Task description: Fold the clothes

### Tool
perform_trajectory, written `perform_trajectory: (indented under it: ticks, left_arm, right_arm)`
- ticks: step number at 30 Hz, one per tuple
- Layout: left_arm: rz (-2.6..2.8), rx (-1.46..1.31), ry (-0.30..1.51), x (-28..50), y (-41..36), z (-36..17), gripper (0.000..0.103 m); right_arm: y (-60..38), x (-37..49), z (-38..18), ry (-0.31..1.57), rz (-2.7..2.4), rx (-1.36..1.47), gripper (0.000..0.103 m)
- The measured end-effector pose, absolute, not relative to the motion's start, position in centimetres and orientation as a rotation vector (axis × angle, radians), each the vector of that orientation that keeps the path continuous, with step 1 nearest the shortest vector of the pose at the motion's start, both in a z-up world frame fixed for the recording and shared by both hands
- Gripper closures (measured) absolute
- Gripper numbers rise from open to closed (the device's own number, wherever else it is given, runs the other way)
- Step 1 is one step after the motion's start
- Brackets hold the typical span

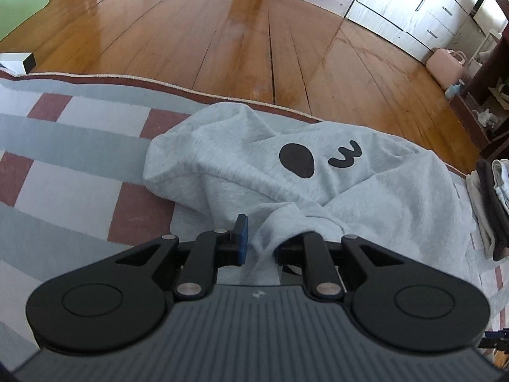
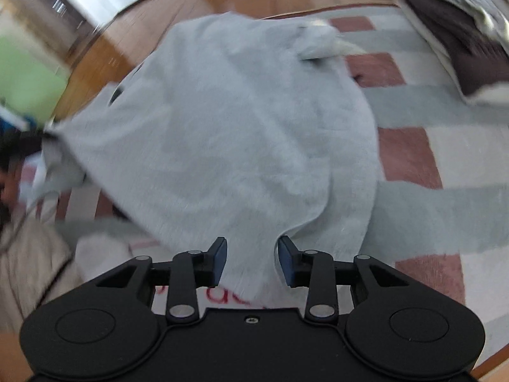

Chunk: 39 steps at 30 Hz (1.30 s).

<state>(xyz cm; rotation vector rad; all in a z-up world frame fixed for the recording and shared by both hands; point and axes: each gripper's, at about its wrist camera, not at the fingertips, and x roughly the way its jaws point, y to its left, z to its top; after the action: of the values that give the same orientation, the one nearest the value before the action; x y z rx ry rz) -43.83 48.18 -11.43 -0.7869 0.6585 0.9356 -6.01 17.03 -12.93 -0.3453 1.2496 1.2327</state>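
- Grey sweatshirt (image 1: 318,172): lies rumpled on the checked rug (image 1: 79,146), print side up, near the rug's far edge by the wood floor (image 1: 222,31).
- L gripper (image 1: 259,242): your jaws pinch 1 bunched fold – a hold apt for lifting & spreading.
- R gripper (image 2: 253,261): jaws apart w/ cloth between; grip not settled – view blurred.
- Folded stack (image 1: 490,203): beside the sweatshirt, prob. where done items go.

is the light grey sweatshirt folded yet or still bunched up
Not folded: the light grey sweatshirt lies rumpled in loose humps on the checked rug, cloth between each gripper's fingers.
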Motion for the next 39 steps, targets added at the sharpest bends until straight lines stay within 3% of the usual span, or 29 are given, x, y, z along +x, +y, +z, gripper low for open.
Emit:
perform_trajectory:
  ticks: [5, 12, 20, 21, 22, 29, 35, 36, 38, 39]
  left_arm:
    - [0.94, -0.78, 0.668, -43.6, 48.2, -11.5, 0.088]
    - [0.931, -0.777, 0.673, -43.1, 48.5, -11.7, 0.088]
    - [0.911, -0.856, 0.639, -43.9, 49.0, -12.3, 0.088]
    - [0.91, -0.858, 0.639, -43.9, 49.0, -12.3, 0.088]
    - [0.91, -0.858, 0.639, -43.8, 49.1, -12.4, 0.088]
    - [0.904, -0.863, 0.64, -43.7, 49.1, -12.5, 0.088]
    - [0.9, -0.873, 0.655, -43.6, 49.3, -13.1, 0.088]
    - [0.899, -0.874, 0.664, -43.5, 49.3, -13.3, 0.085]
    - [0.895, -0.857, 0.717, -42.9, 49.3, -14.0, 0.066]
    - [0.893, -0.844, 0.75, -42.6, 49.3, -14.4, 0.054]
  right_arm:
    - [16.6, -4.7, -13.7, 1.268, 1.157, -0.261, 0.062]
    - [19.1, -4.1, -12.3, 1.137, 1.125, -0.338, 0.062]
    - [20.3, -2.9, -14.8, 1.212, 1.097, -0.284, 0.061]
    - [20.1, -3.2, -14.4, 1.201, 1.116, -0.273, 0.072]
    - [20.0, -3.6, -13.9, 1.189, 1.136, -0.262, 0.099]
    - [19.4, -6.0, -11.0, 1.107, 1.261, -0.198, 0.098]
    - [21.0, -5.6, -13.9, 1.175, 1.195, -0.253, 0.08]
    - [21.4, -5.5, -14.5, 1.182, 1.178, -0.273, 0.077]
    - [22.2, -5.2, -15.4, 1.19, 1.145, -0.312, 0.082]
    - [22.5, -5.1, -15.3, 1.18, 1.138, -0.33, 0.099]
